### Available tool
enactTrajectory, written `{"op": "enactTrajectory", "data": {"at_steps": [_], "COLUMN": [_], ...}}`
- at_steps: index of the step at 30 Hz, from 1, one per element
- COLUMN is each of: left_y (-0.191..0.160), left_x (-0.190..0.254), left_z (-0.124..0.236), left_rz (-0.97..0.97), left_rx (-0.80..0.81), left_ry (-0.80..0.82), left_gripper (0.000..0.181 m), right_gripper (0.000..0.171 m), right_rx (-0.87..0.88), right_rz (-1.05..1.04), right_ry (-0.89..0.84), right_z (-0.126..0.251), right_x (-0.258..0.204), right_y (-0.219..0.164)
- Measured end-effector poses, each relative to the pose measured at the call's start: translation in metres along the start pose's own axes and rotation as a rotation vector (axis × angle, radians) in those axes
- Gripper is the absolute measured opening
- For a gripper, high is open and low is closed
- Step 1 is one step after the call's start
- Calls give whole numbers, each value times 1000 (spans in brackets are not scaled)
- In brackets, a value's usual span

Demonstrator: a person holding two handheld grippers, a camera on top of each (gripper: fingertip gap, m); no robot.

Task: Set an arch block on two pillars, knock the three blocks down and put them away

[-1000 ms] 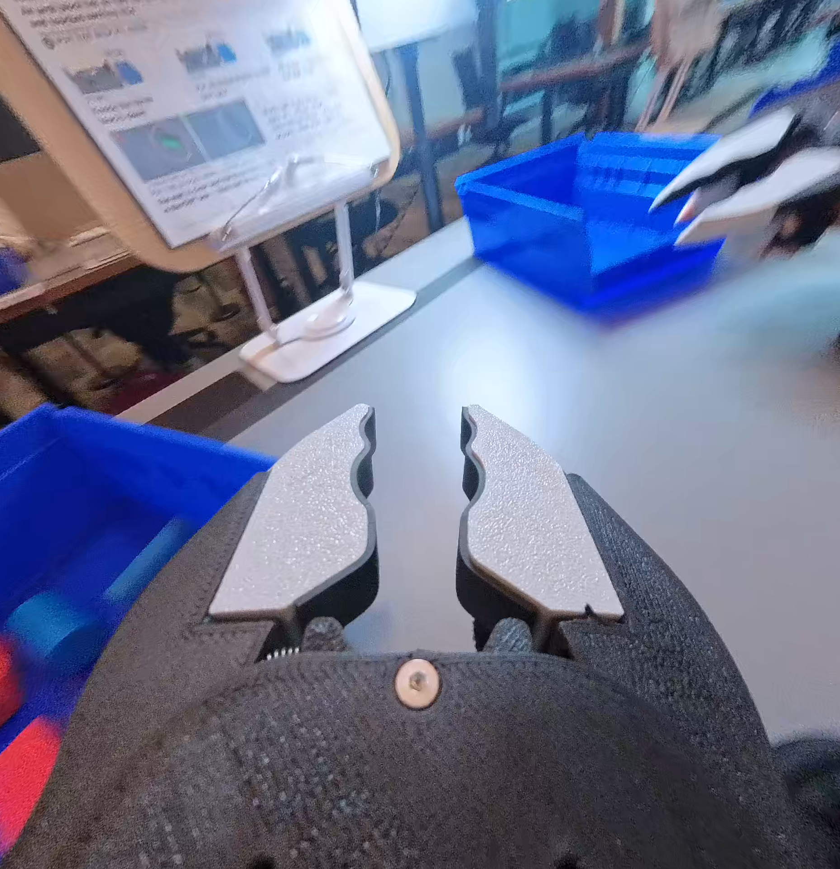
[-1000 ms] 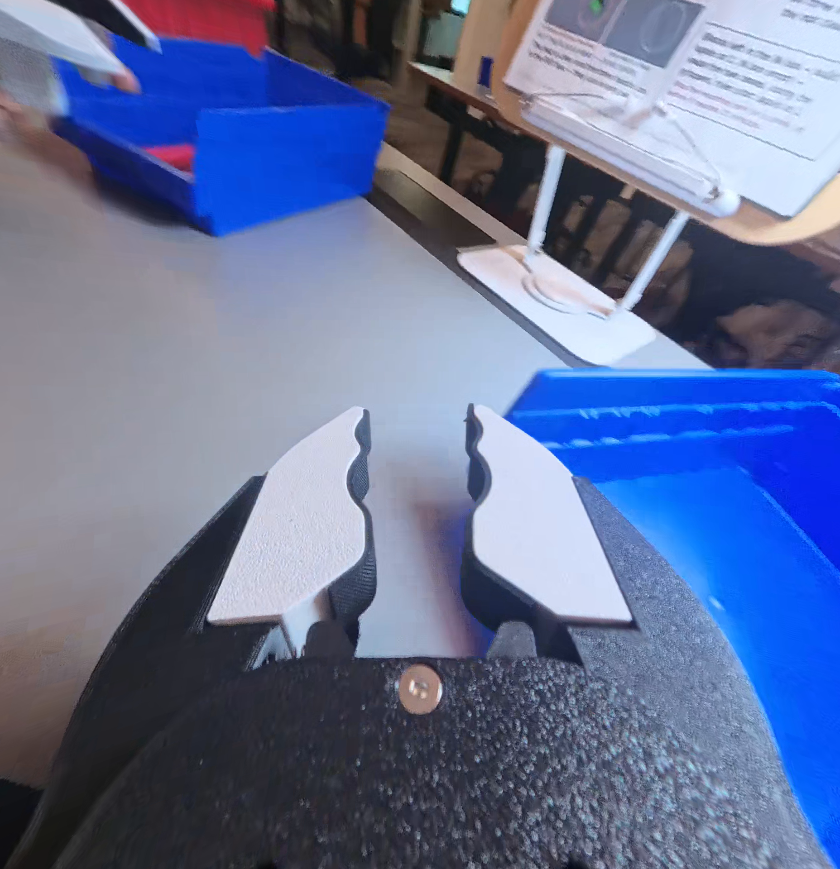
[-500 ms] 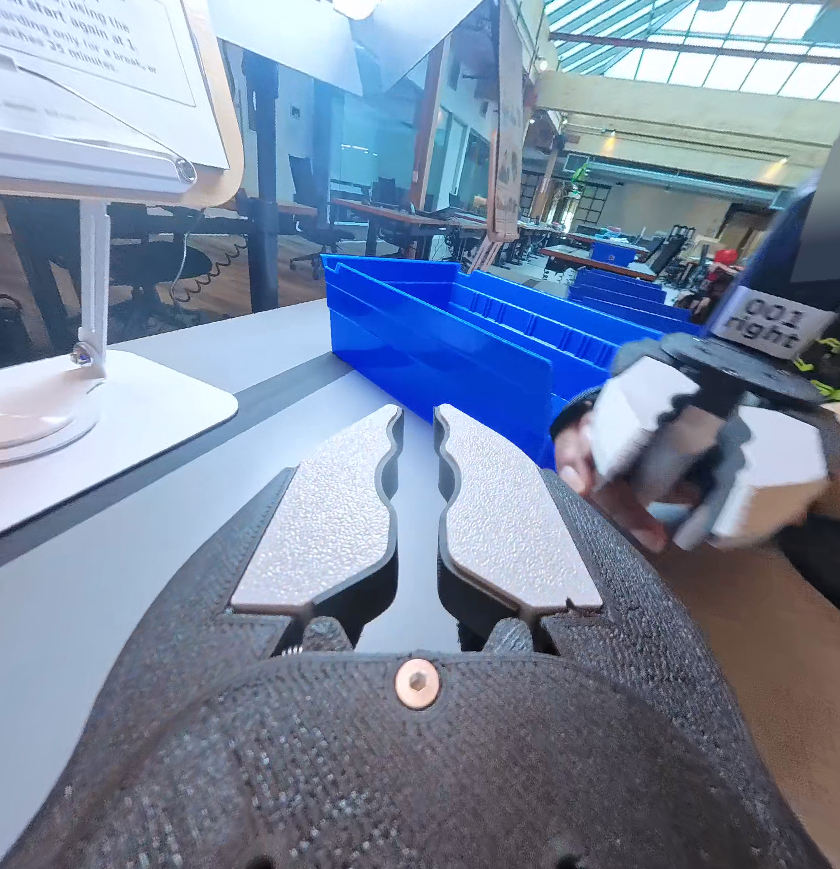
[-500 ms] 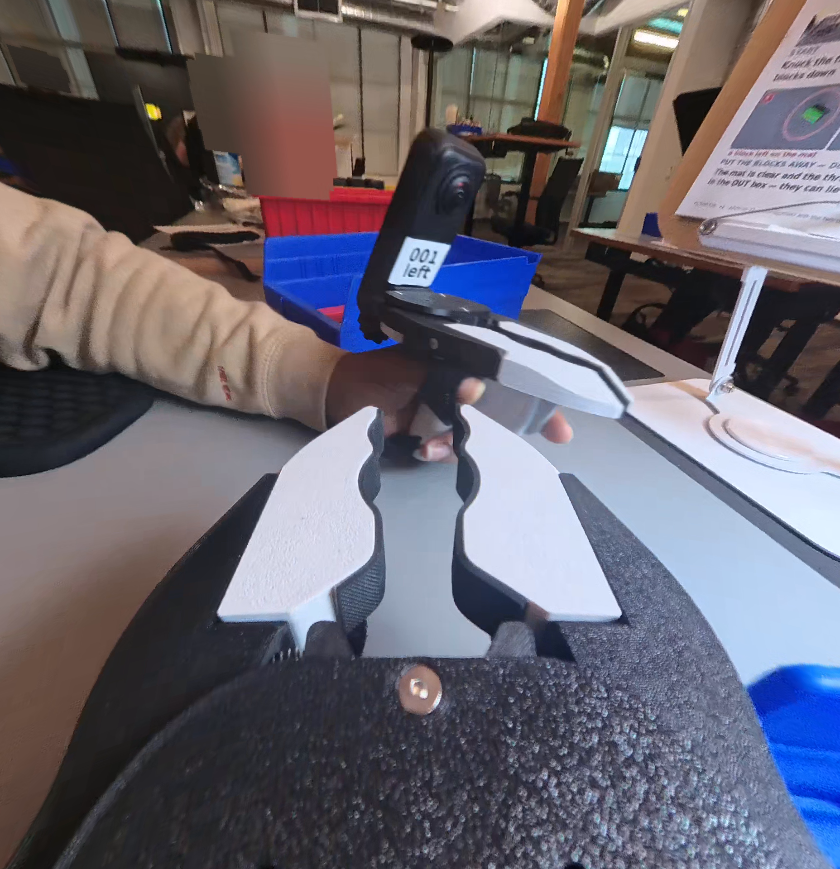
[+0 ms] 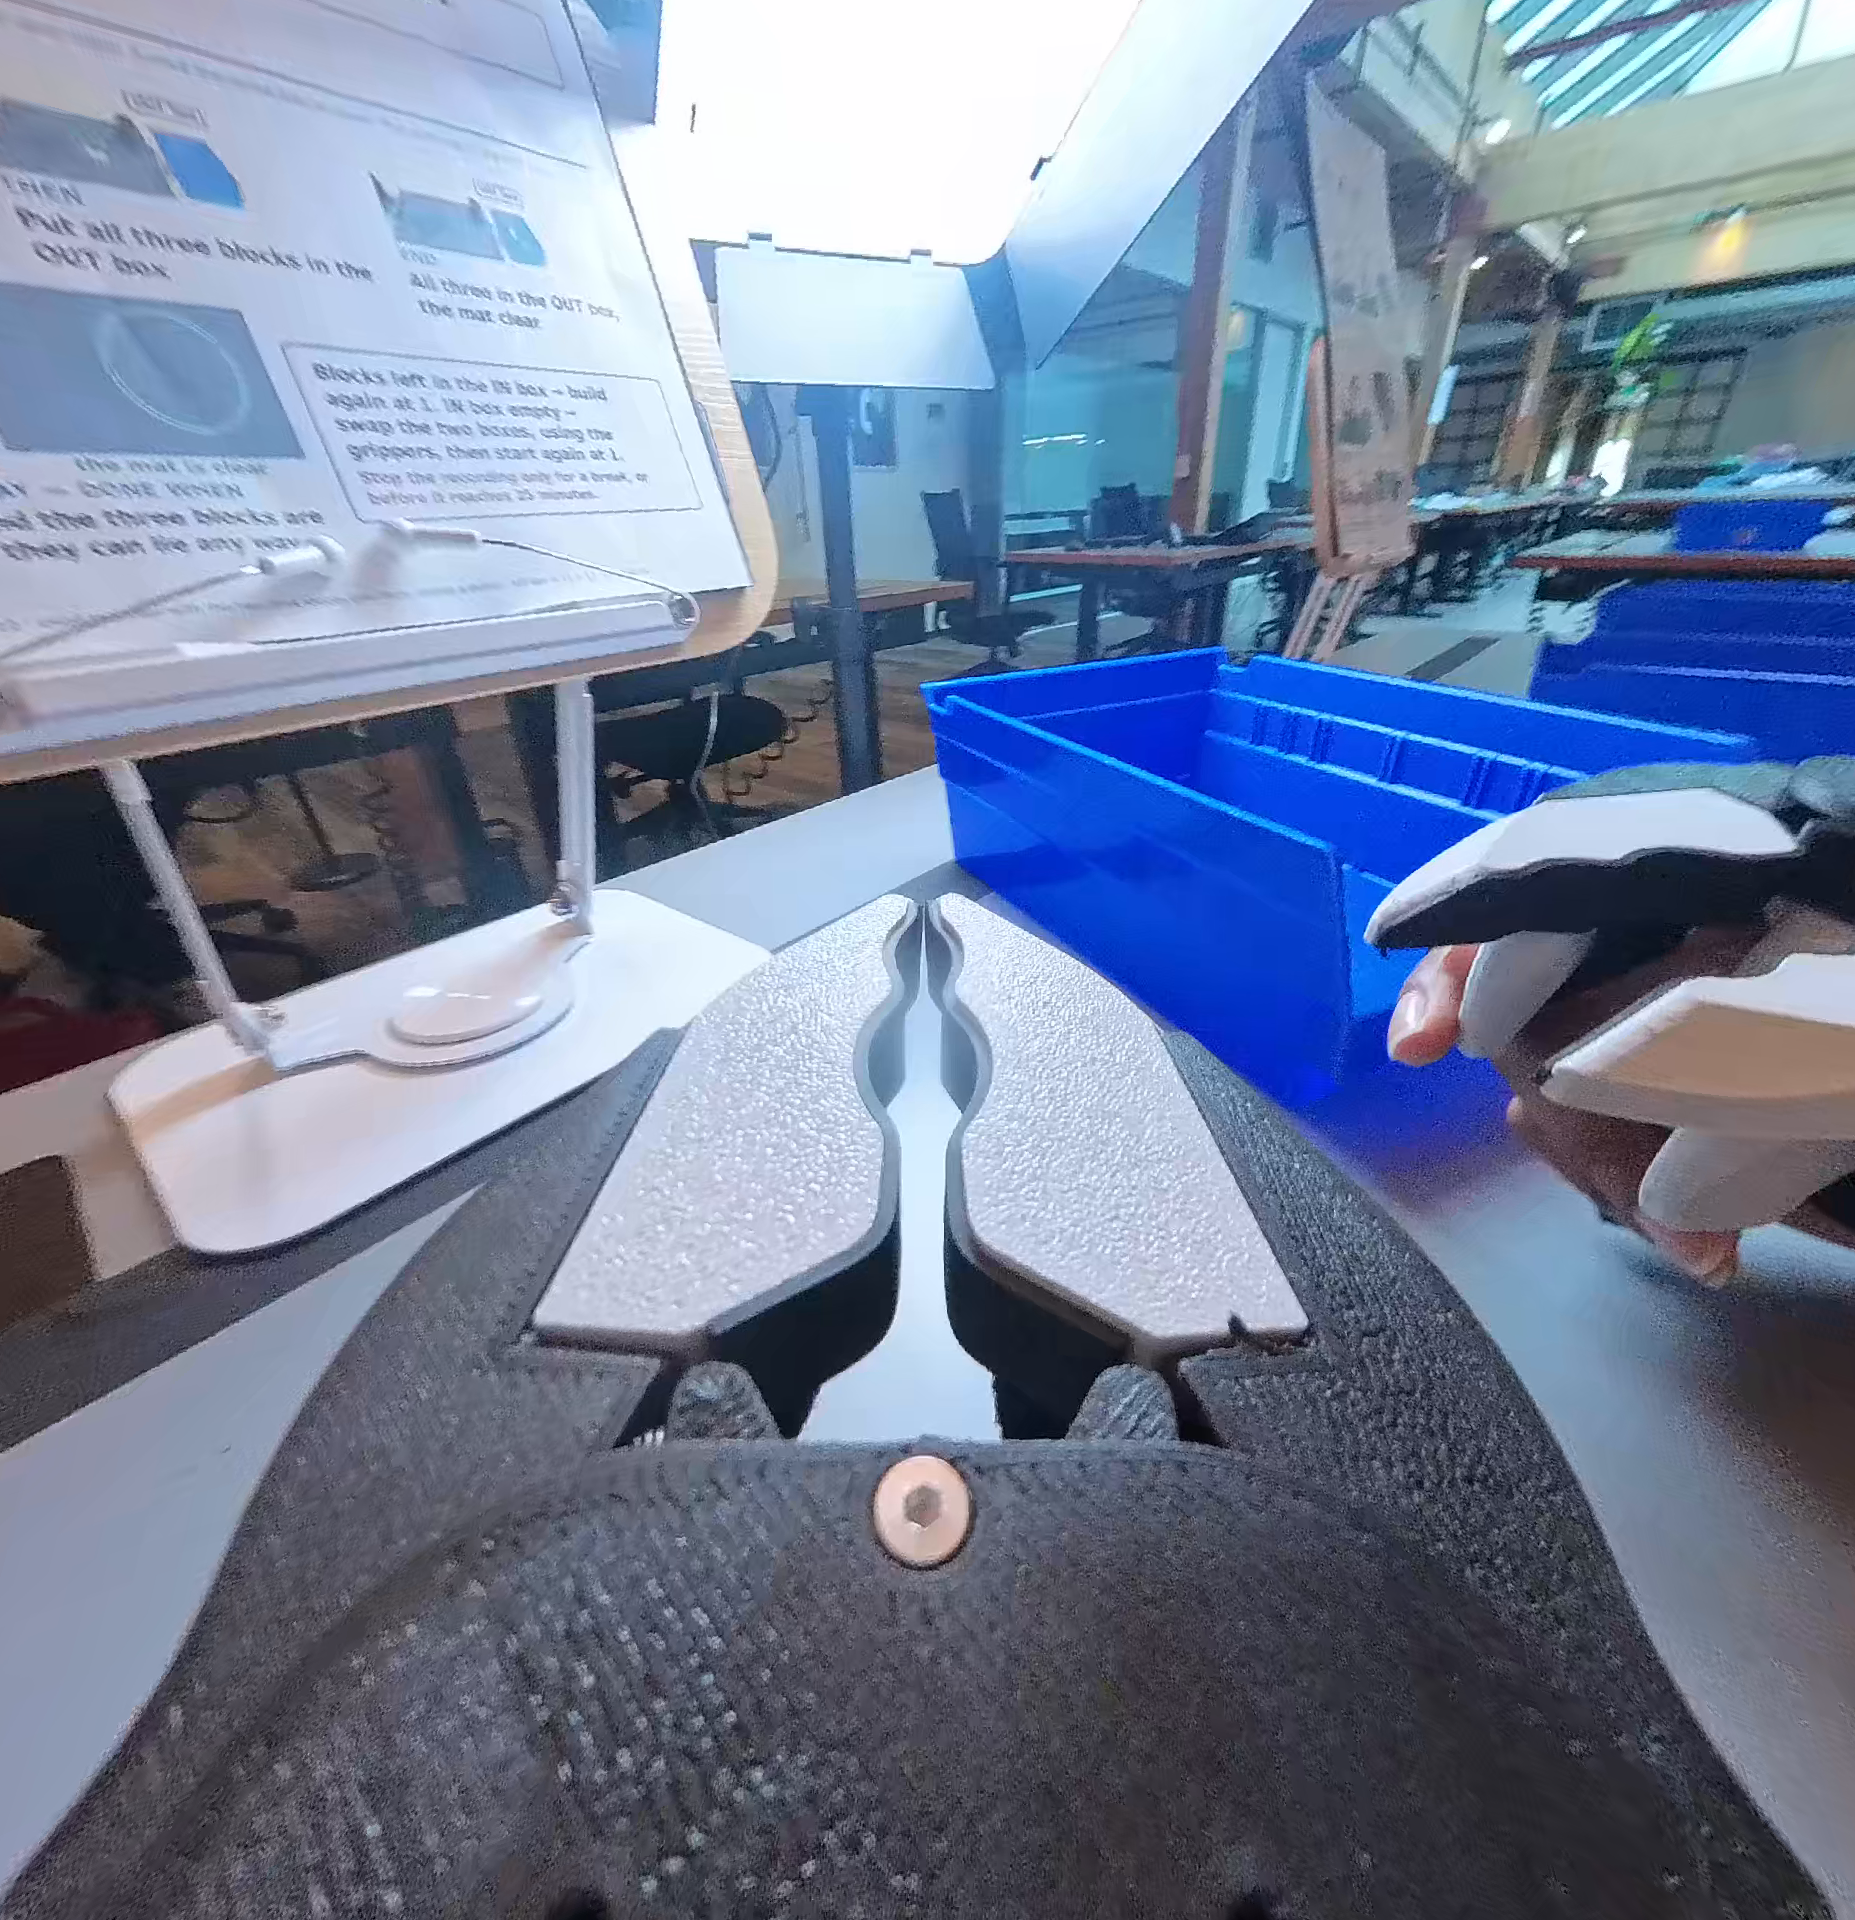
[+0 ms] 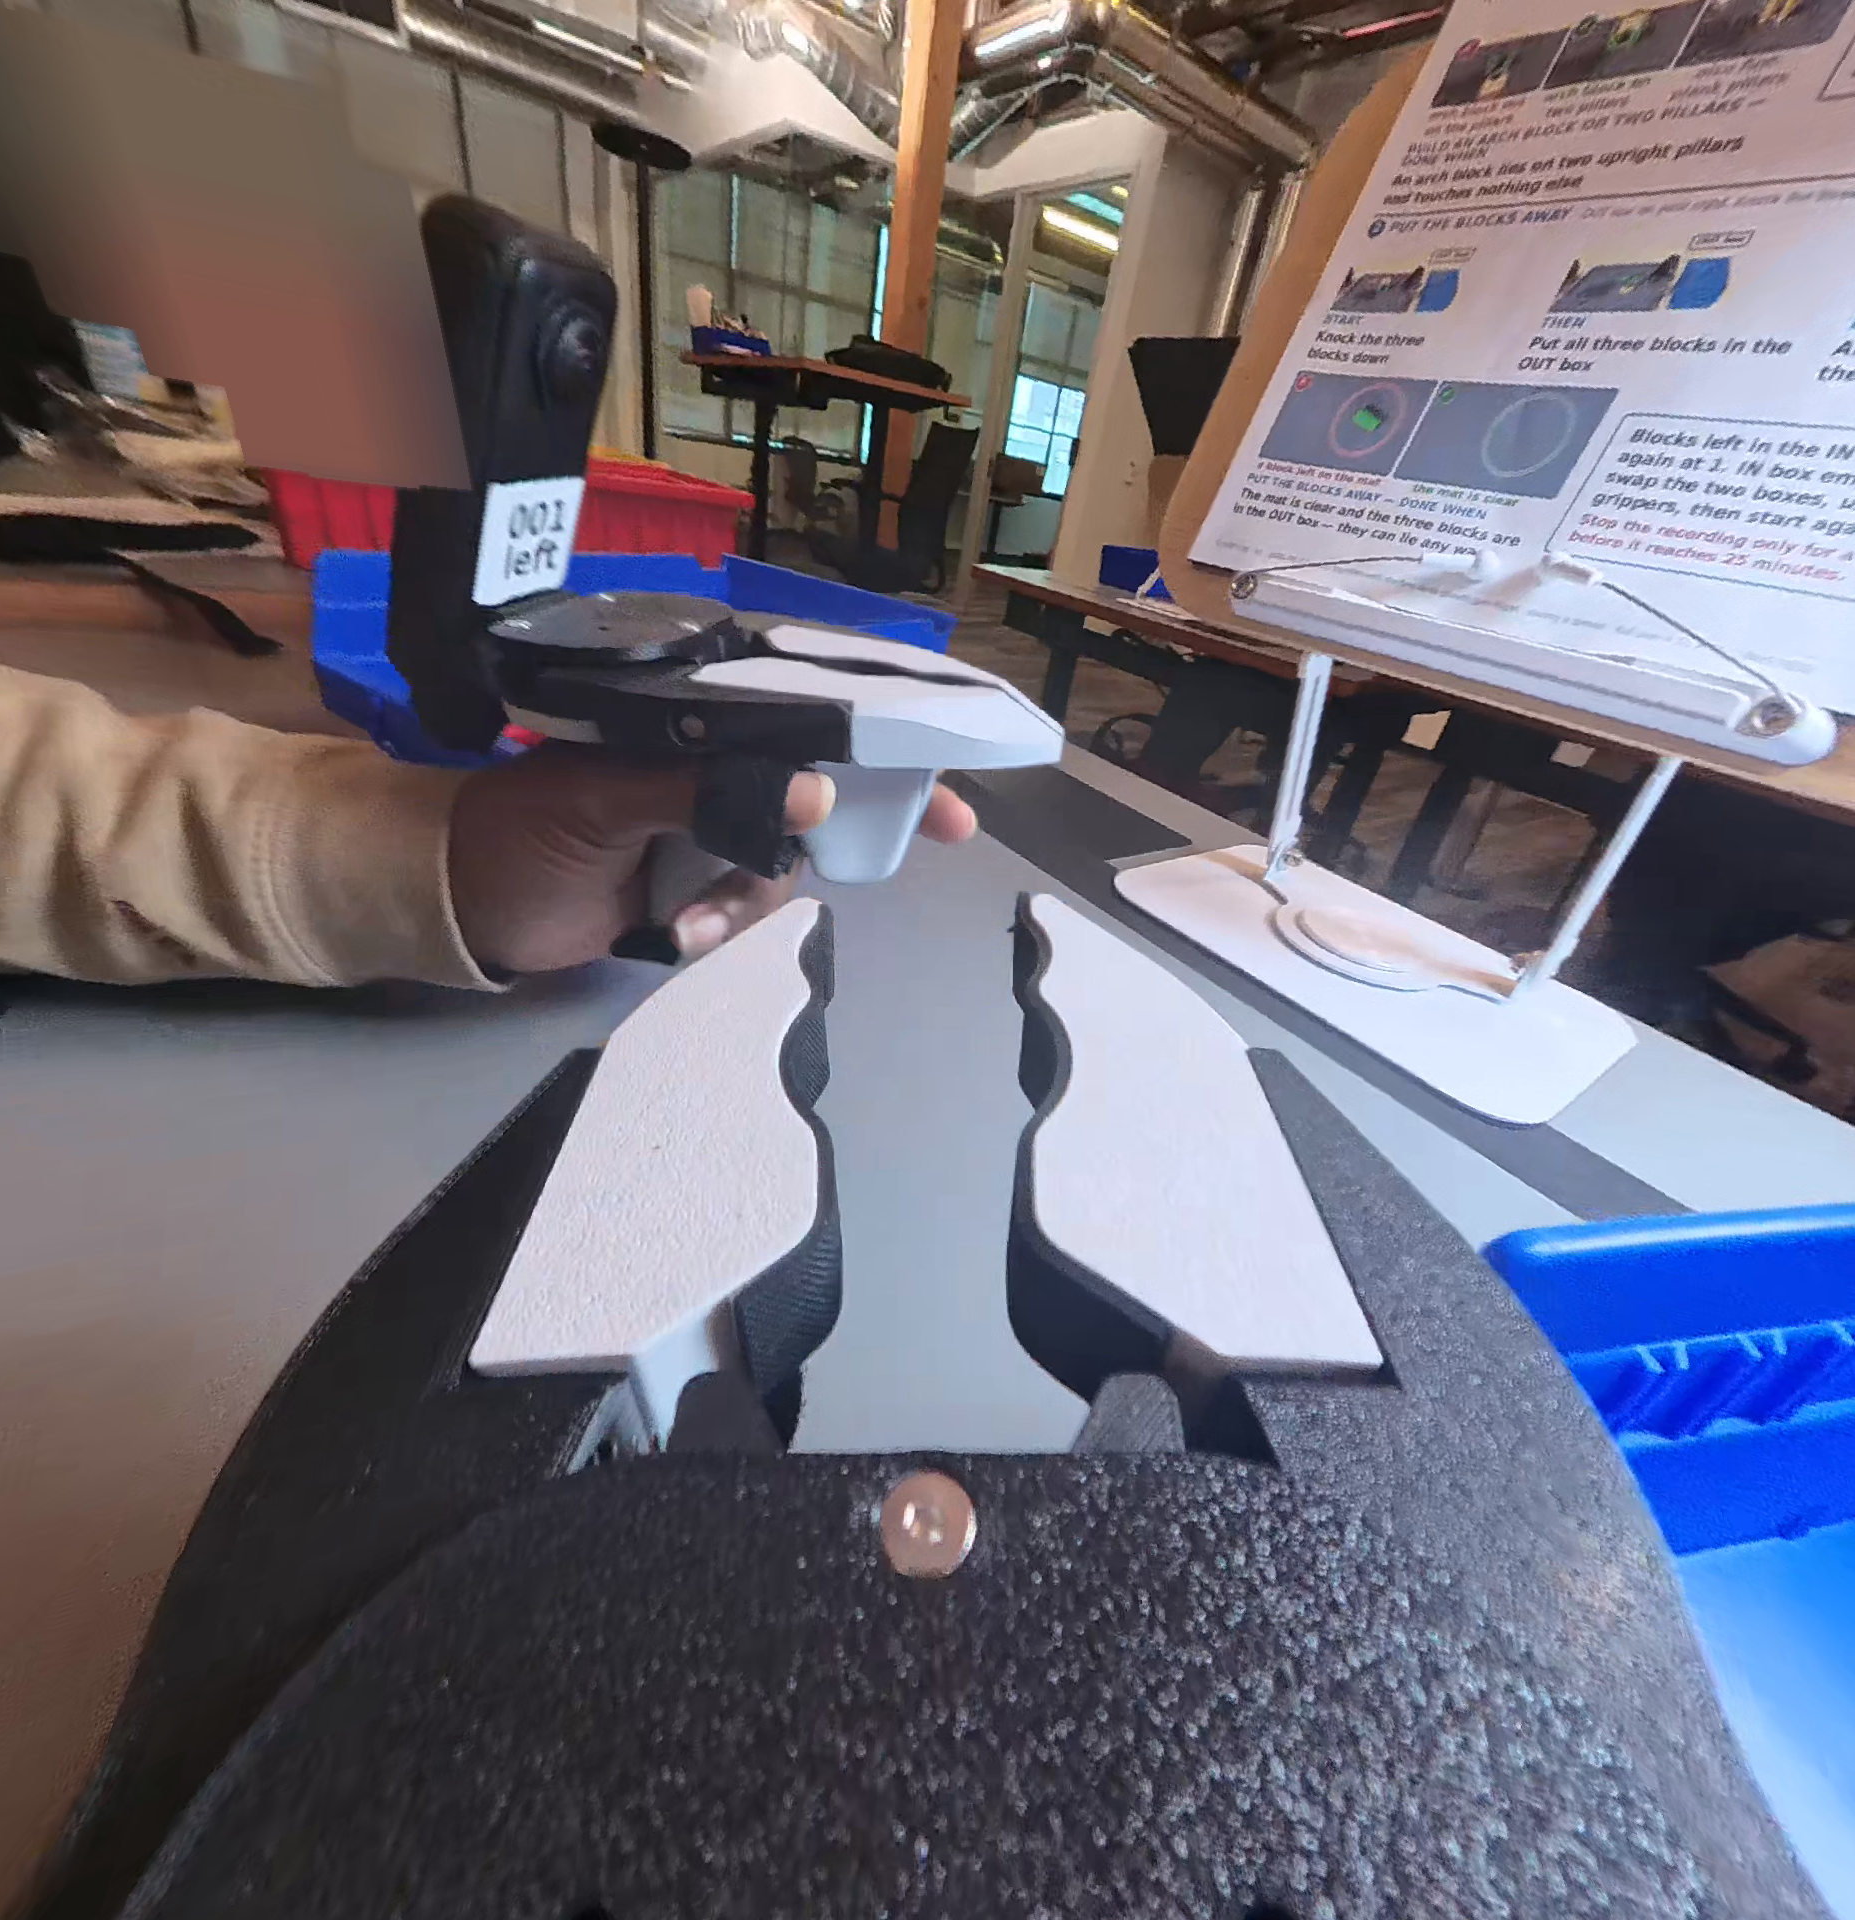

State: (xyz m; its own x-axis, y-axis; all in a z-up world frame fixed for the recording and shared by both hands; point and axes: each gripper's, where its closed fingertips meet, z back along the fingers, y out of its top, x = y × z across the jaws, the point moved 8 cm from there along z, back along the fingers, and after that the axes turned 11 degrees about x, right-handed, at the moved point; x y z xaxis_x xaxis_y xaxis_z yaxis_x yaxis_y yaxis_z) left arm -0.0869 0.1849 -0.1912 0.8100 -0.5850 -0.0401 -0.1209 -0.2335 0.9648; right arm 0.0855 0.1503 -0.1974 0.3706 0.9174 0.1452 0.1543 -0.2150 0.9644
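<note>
Both grippers empty above the table; no blocks showing in either view.

Left gripper (image 5: 923, 920) is holding its 2 fingers pressed together at the tips, gripping nothing, and is pointing level over the grey table (image 5: 1588, 1403) toward a blue bin (image 5: 1162, 862). Right gripper (image 6: 921, 914) is keeping its 2 fingers spread, nothing between them, angled slightly down. A second blue bin (image 6: 1733, 1382) is sitting just to its right. A white document stand (image 6: 1370, 966) is standing at the table's far edge.
</note>
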Motion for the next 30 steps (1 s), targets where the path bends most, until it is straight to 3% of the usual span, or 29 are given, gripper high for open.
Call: {"op": "enactTrajectory", "data": {"at_steps": [9,15,19,22,25,30], "left_y": [48,102,84,61,52,43], "left_x": [-22,-115,-182,-199,-207,-229], "left_z": [65,115,147,165,171,181], "left_rz": [-102,-176,-81,-107,-82,-116], "left_rx": [-35,-253,-591,-820,-887,-1022], "left_ry": [98,351,481,513,513,672], "left_gripper": [1,8,30,40,44,49], "right_gripper": [33,33,33,33,33,32], "right_rx": [-78,-56,-77,-70,-75,-88], "right_rz": [74,95,85,90,70,17], "right_ry": [-102,-92,-95,-90,-84,-73], "right_z": [1,2,3,2,1,-2], "right_x": [19,18,19,18,20,22], "right_y": [-7,3,-3,2,2,-4]}}
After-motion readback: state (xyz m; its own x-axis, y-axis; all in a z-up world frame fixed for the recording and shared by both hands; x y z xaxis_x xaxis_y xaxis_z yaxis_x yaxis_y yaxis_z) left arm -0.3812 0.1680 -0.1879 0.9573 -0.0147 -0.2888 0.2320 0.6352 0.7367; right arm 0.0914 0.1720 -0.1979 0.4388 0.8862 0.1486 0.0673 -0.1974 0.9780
